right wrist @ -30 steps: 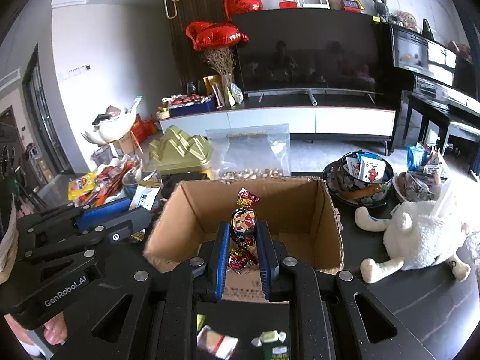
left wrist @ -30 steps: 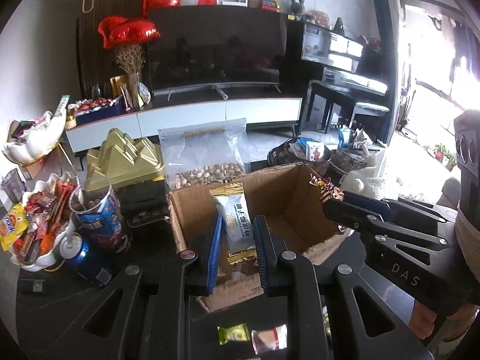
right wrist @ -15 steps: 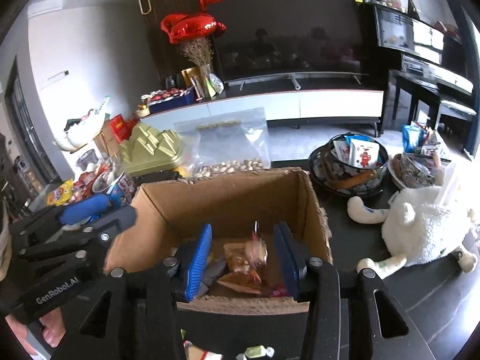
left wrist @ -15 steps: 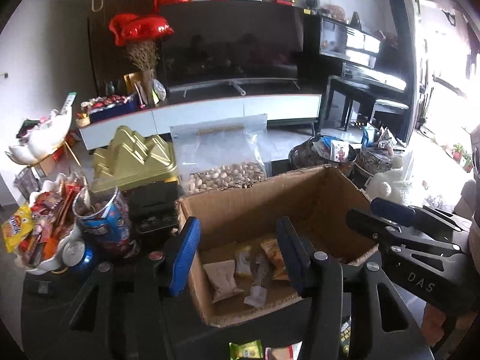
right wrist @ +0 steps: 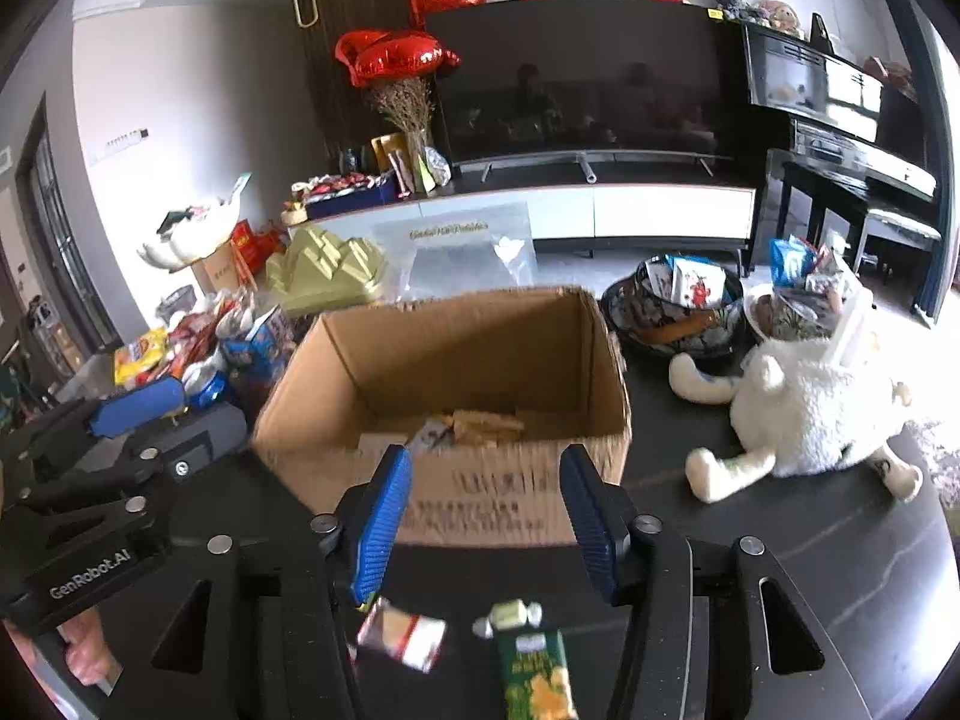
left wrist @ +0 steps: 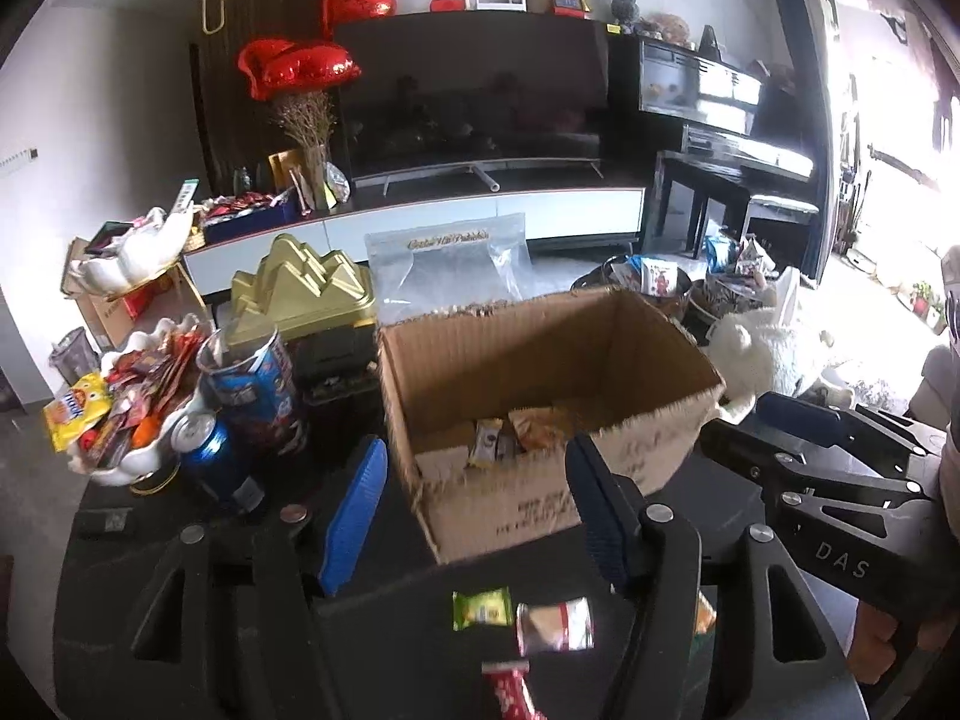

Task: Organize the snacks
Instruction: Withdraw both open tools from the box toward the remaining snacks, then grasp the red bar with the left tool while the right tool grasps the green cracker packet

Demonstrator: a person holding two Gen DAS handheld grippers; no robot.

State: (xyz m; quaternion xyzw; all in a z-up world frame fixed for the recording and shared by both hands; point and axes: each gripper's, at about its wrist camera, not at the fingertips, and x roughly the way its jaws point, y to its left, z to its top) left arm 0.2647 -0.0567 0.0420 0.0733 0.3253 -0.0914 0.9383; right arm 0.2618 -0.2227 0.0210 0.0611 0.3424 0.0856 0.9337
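**Both grippers empty above the snack box**

While jaws are opening on both sides, nothing between the blue pads of either: left gripper (left wrist: 474, 504) and right gripper (right wrist: 486, 516) both spread about halfway, hovering just short of the near wall of the cardboard box (left wrist: 540, 360). Inside the box, on its floor, several snack packets (left wrist: 516, 432), lying loose. On the dark table (right wrist: 780, 540) before the box, beneath the grippers, more wrapped snacks: a green packet (left wrist: 482, 609), a silver-and-red packet (left wrist: 555, 624), a red wrapper (left wrist: 510, 690), a green-and-yellow pouch (right wrist: 534, 672). Left of the box, a blue can (left wrist: 207, 456) and a white dish heaped with snacks (left wrist: 120, 396); right of it, a white plush toy (right wrist: 804, 408); behind it, a clear bag of nuts (left wrist: 450, 270) and a gold tin (left wrist: 306, 294).
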